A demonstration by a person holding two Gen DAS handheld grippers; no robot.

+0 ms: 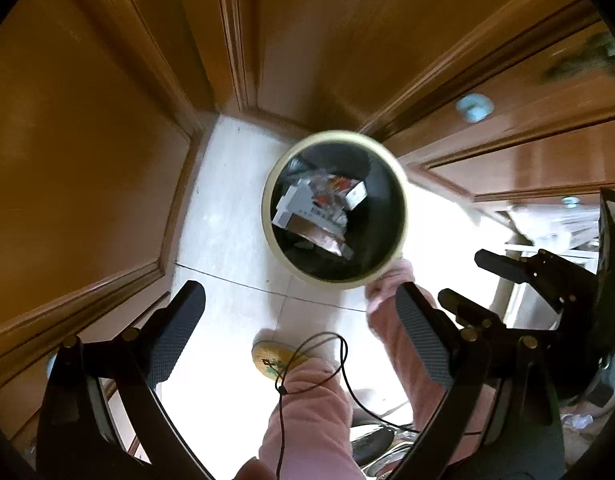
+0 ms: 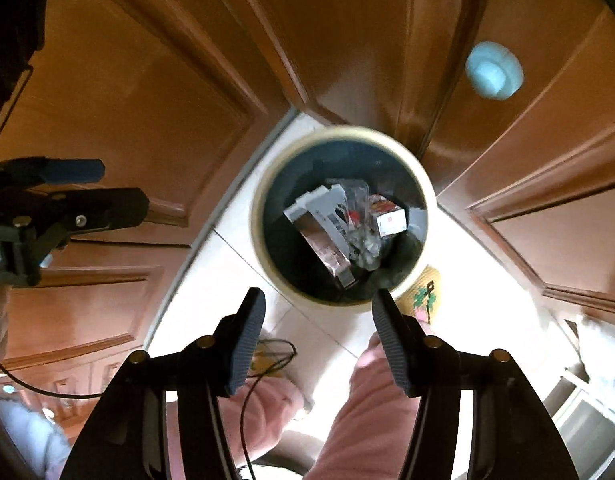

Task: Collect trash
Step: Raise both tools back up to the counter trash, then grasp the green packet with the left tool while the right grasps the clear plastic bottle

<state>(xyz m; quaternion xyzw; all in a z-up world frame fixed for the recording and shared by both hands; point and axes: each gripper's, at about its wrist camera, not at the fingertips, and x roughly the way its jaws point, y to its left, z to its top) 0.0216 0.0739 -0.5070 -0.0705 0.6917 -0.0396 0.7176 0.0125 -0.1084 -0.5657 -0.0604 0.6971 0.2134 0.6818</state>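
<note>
Both the left gripper (image 1: 299, 330) and right gripper (image 2: 319, 338) hang apart and empty above the round bin (image 1: 334, 210), which stands on the pale floor (image 1: 223, 216) in a wooden corner. Boxes and wrappers (image 2: 343, 224) lie inside. The drop looks finished; next comes finding more trash.

Brown wooden cabinet doors (image 1: 87, 152), pale round knob (image 2: 493, 70), white tiled floor (image 1: 227, 240), yellow embroidered slipper (image 2: 421, 294), thin black cord (image 1: 307, 356)
</note>
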